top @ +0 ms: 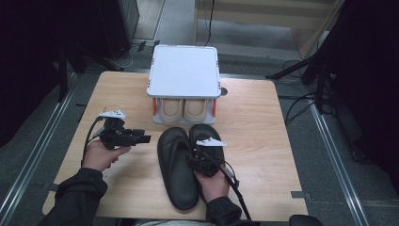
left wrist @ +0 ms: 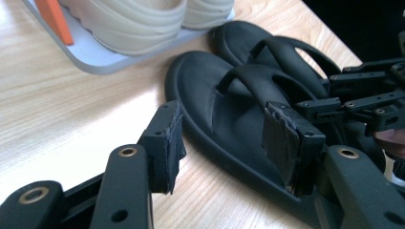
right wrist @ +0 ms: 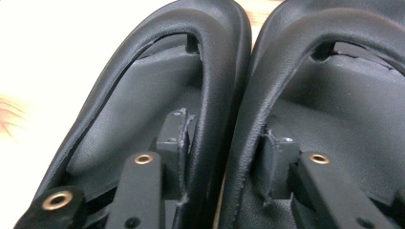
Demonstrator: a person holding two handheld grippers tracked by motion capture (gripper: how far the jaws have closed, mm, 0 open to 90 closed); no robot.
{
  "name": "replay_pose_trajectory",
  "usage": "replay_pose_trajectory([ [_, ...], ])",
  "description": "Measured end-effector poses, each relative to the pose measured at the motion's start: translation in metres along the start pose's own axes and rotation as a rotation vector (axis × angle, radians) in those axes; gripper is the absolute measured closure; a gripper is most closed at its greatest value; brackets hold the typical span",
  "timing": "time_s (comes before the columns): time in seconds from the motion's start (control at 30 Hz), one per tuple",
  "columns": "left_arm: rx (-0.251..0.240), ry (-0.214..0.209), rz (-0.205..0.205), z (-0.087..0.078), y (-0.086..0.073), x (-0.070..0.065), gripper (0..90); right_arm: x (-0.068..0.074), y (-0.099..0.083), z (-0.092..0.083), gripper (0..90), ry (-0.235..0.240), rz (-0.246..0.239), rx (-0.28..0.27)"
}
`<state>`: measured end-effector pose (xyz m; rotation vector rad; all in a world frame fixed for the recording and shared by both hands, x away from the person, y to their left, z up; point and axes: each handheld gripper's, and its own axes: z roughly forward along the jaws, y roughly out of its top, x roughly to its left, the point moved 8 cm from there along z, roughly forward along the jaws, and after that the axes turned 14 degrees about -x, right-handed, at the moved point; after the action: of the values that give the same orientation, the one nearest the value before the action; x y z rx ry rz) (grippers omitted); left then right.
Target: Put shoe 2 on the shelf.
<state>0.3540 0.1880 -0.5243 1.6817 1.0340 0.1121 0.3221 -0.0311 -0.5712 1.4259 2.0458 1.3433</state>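
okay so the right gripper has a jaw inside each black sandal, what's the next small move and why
Probably close the right hand-held gripper a little more. Its jaws straddle the two adjoining straps of the black sandals, one jaw inside each shoe, so pinching those straps together should let both lift as a pair. Whether the pads press yet is unclear.

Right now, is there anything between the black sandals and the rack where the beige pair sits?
Nothing visible: bare table lies between the sandals and the rack. But the beige pair already occupies the lower shelf.
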Motion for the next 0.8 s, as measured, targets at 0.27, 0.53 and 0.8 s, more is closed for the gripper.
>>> replay_pose_trajectory([
  [0.27, -0.006, 0.011, -0.021, -0.003, 0.001, 0.005, 49.3, -0.004, 0.001, -0.001, 71.1, -0.016, 0.038, 0.007],
  [0.53, -0.008, 0.012, -0.027, -0.003, 0.001, 0.005, 49.3, -0.007, 0.002, -0.004, 74.2, -0.043, 0.07, 0.028],
  [0.8, -0.001, 0.025, -0.015, -0.003, 0.0, 0.004, 49.1, -0.016, 0.005, -0.013, 75.7, -0.056, 0.098, 0.051],
])
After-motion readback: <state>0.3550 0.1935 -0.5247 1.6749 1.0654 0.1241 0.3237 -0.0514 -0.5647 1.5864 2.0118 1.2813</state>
